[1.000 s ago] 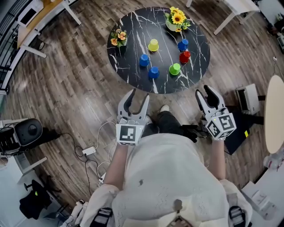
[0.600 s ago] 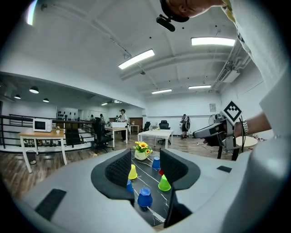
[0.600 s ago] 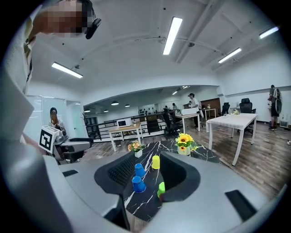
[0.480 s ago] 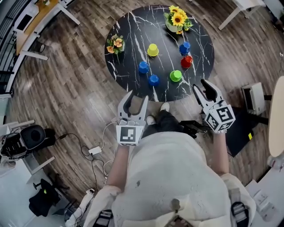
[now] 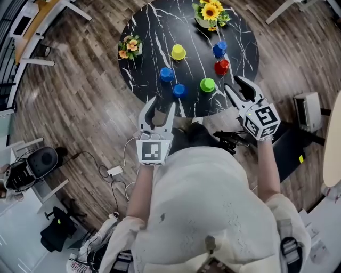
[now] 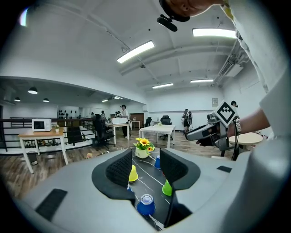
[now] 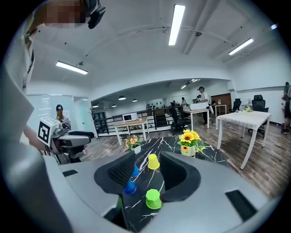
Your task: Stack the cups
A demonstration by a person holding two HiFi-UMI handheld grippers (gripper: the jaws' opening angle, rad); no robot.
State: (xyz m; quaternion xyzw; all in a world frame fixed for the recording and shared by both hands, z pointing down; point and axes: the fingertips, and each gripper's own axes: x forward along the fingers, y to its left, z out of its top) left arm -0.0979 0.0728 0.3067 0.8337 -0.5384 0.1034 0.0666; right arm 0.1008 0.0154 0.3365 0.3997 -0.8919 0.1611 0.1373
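Observation:
Several upside-down cups stand apart on the round black marble table (image 5: pixel 144 26): yellow (image 5: pixel 178 51), two blue (image 5: pixel 167 74) (image 5: pixel 179 90), green (image 5: pixel 207 84), red (image 5: pixel 221 66) and a third blue (image 5: pixel 219 49). My left gripper (image 5: pixel 161 106) is open, just short of the table's near edge, pointing at the nearest blue cup (image 6: pixel 146 205). My right gripper (image 5: pixel 234 85) is open over the near right rim, beside the green cup (image 7: pixel 153 199). Both hold nothing. In the right gripper view the yellow cup (image 7: pixel 153 161) and two blue cups (image 7: pixel 130 187) lie beyond the jaws.
A sunflower pot (image 5: pixel 209 13) stands at the table's far edge and a small flower pot (image 5: pixel 129 48) at its left edge. Wooden floor surrounds the table, with cables (image 5: pixel 114 170) at lower left. White desks (image 6: pixel 157 131) and people stand far off.
Both grippers have come closer to the table. The right gripper now reaches over the table's near right rim; the left one is close to the near edge.

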